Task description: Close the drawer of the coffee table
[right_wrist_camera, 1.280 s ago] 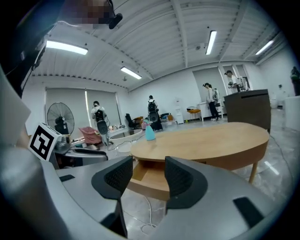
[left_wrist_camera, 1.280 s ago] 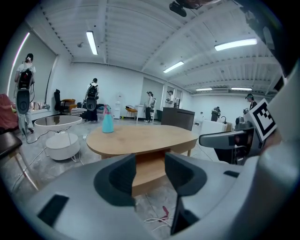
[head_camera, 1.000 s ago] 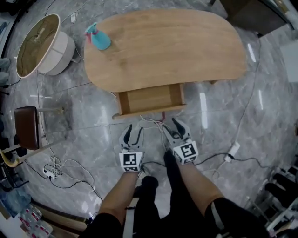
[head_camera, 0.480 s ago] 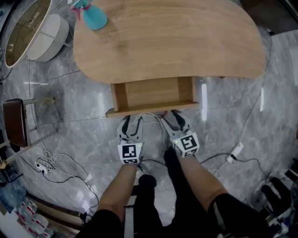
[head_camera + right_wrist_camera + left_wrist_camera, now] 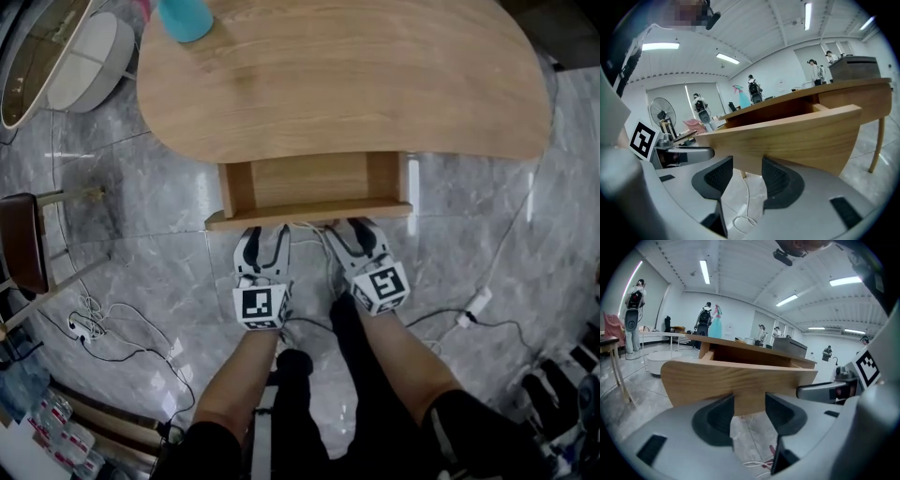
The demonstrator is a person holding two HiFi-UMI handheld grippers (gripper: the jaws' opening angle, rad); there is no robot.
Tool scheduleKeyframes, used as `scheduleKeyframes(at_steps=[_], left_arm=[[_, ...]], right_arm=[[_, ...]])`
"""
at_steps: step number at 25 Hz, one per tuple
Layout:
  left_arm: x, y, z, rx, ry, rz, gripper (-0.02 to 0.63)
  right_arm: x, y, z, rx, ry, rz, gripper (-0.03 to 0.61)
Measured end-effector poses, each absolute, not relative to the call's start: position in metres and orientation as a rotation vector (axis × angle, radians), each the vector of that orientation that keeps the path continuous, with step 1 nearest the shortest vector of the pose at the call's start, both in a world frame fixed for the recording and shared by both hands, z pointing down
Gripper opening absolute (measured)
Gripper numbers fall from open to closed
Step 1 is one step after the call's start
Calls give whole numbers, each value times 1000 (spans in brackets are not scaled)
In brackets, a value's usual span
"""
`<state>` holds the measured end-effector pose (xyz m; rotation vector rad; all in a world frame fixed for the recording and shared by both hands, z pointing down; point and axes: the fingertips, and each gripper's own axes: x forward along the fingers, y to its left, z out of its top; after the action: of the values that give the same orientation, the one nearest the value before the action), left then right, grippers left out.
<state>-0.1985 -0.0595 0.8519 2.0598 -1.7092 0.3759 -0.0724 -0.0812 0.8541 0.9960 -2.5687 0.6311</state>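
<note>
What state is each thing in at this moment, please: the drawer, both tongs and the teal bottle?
Drawer: open, pulled out from under the coffee table, visible part empty.
Left tongs: jaws apart, holding nothing, tips at the drawer front.
Right tongs: jaws apart, holding nothing, tips at the drawer front.
Teal bottle: standing on the tabletop, partly cut off by the picture's edge.

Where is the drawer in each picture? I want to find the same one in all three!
Head view: the drawer sticks out, open, from under the table's near edge at the picture's centre.
Left gripper view: its wooden front fills the middle, right at the open jaws.
Right gripper view: the front slants across the middle, above the open jaws.
Shared landmark: the coffee table top, directly above the drawer in all three.
</note>
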Motion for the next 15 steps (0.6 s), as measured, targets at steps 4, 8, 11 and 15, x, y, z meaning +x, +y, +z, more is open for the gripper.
scheduleKeyframes(at_steps=[4,8,11,15], left_arm=[[-201,-84,838,2067,-1749,340,195],[-210,-107,841,2115,-1756,406,195],[-214,-124,841,2130,-1772,416,195],[-216,-143,839,2127,-1792,397,195]], right_arm=[[-80,-102,831,1002,-2627,568,193],[-89,-124,820,976,-2653,539,193],[-94,-142,820,973,-2674,513,193],[-100,-161,822,963,-2690,476,193]])
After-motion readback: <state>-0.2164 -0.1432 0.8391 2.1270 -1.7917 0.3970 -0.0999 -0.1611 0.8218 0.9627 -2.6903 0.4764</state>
